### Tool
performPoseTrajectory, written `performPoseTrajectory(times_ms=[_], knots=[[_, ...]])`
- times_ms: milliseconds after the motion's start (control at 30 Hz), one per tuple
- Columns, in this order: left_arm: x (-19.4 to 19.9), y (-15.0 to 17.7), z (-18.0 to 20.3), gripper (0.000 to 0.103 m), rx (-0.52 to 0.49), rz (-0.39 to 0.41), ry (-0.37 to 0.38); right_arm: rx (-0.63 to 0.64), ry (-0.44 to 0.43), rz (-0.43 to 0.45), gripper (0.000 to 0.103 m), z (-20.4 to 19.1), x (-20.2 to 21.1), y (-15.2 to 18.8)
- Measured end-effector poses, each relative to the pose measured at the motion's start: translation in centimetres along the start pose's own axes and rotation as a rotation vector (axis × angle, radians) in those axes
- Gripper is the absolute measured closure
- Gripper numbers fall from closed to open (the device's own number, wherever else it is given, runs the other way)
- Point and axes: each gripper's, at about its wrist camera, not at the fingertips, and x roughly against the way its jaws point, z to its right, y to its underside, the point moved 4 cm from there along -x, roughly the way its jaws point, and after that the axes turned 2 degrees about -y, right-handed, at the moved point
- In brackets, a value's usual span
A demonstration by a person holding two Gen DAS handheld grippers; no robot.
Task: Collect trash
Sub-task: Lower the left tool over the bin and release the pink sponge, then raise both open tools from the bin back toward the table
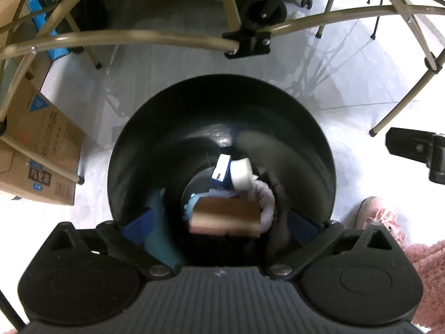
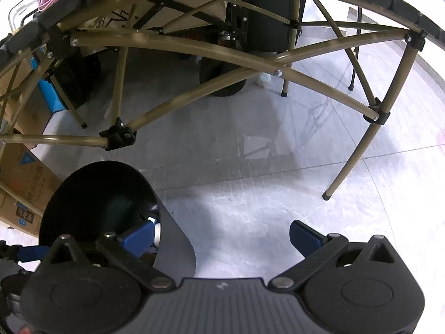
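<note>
I look straight down into a round black trash bin (image 1: 167, 117). My left gripper (image 1: 219, 224) hovers open over its mouth, blue fingers (image 1: 139, 228) wide apart. A blurred brown and pink block (image 1: 222, 217) lies between and below them, touching neither. Deeper in the bin are a white cup-like piece (image 1: 242, 174), a blue and white box (image 1: 221, 171) and lilac cloth (image 1: 265, 197). In the right wrist view the bin (image 2: 83, 194) stands at lower left. My right gripper (image 2: 222, 233) is open and empty, its left finger (image 2: 139, 236) over the bin's rim.
Tan folding table legs and struts (image 1: 116, 39) (image 2: 350, 161) cross above the pale tiled floor. Cardboard boxes (image 1: 41, 153) sit left of the bin. Pink fluffy fabric (image 1: 422, 258) and a shoe tip are at the lower right. A black wheeled object (image 2: 222, 78) stands beyond the table.
</note>
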Motion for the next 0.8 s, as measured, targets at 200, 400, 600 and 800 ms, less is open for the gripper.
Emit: performPoseTrajectory(times_ms=[200,400,600,800], knots=[[0.0,0.1,-0.4,0.0,0.0,-0.017,-0.027,0.005,-0.001,-0.005,0.0,0.0,-0.2,0.0],[-0.1,0.4,-0.6,0.0,-0.009,-0.045,-0.051,0.009,0.0,-0.011,0.0,0.1,-0.4,0.1],[-0.1,0.7,-1.2,0.0,-0.001,-0.093,-0.078,0.017,0.0,-0.019,0.0,0.0,-0.5,0.2],[0.2,0.9,-1.6,0.0,0.001,-0.107,-0.085,0.019,-0.002,-0.02,0.0,0.0,-0.5,0.2]])
